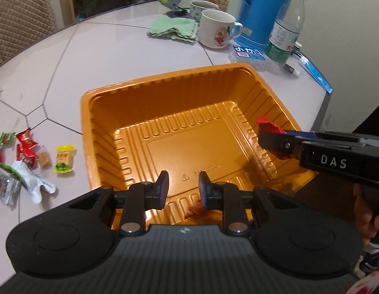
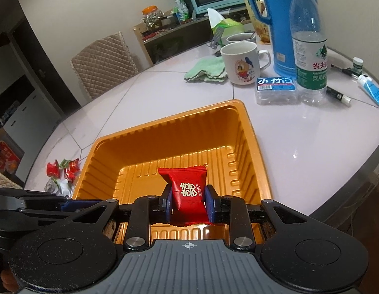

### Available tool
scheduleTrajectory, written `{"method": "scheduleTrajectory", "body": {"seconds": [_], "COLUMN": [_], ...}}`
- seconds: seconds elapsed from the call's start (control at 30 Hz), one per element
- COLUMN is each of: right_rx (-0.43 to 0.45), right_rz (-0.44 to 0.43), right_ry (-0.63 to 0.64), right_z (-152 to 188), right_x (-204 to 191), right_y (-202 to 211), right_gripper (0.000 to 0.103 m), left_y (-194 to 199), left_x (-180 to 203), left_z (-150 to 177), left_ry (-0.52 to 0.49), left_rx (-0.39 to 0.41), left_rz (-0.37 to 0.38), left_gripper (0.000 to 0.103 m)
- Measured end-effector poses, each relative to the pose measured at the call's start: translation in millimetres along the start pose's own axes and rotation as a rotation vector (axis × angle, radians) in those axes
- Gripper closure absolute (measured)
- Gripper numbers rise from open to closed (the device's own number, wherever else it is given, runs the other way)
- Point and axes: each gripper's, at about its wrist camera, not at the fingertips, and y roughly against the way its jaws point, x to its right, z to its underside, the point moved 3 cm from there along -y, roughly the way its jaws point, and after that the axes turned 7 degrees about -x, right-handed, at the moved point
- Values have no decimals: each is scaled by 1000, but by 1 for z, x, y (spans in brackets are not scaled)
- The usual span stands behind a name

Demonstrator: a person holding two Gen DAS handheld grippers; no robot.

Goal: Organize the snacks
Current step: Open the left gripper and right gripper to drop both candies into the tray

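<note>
An orange plastic tray (image 1: 130, 93) sits on the pale table, also in the right wrist view (image 2: 248, 132). My right gripper (image 2: 188, 199) is shut on a red snack packet (image 2: 188, 191) and holds it above the tray's near side; it shows from the side in the left wrist view (image 1: 270, 134). My left gripper (image 1: 183, 187) is open and empty over the tray's near edge. A small reddish wrapper (image 1: 193, 210) lies on the tray floor below it. Several loose snack packets (image 1: 25, 156) lie on the table left of the tray, also in the right wrist view (image 2: 64, 171).
Behind the tray stand two mugs (image 2: 241, 62), a green cloth (image 2: 205, 72), a blue thermos (image 2: 275, 22), a water bottle (image 2: 308, 46), a clear toothpick box (image 2: 275, 89) and pens by the table's right edge. A quilted chair (image 2: 103, 61) stands at the far left.
</note>
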Motion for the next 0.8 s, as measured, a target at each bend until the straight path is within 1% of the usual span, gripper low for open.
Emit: {"method": "scheduleTrajectory", "body": {"seconds": [0.27, 0.37, 0.43, 0.47, 0.53, 0.57, 0.6, 0.67, 0.8], "right_rx": [-23, -15, -2, 1, 4, 12, 29, 55, 40], "right_rz": [-28, -37, -45, -46, -49, -53, -52, -43, -28], "right_ry": [18, 28, 39, 38, 29, 25, 23, 33, 32], "right_z": [0, 0, 0, -1, -1, 0, 0, 2, 6], "right_x": [-6, -11, -15, -17, -18, -19, -19, -22, -25], "right_y": [-11, -12, -12, -13, -14, -13, -11, -8, -5], "right_gripper": [75, 75, 75, 74, 63, 50, 41, 40, 40], "left_y": [17, 22, 25, 27, 31, 32, 34, 37, 45], "left_x": [-13, -16, -18, -19, -20, -21, -22, -26, -37], "left_z": [6, 8, 10, 11, 13, 14, 16, 18, 25], "left_ry": [52, 65, 74, 78, 81, 81, 82, 89, 111], "left_rx": [23, 32, 38, 42, 51, 57, 59, 62, 71], "left_rz": [-21, -27, -30, -31, -39, -42, -43, -45, -45], "left_gripper": [79, 78, 76, 72, 69, 69, 69, 68, 65]}}
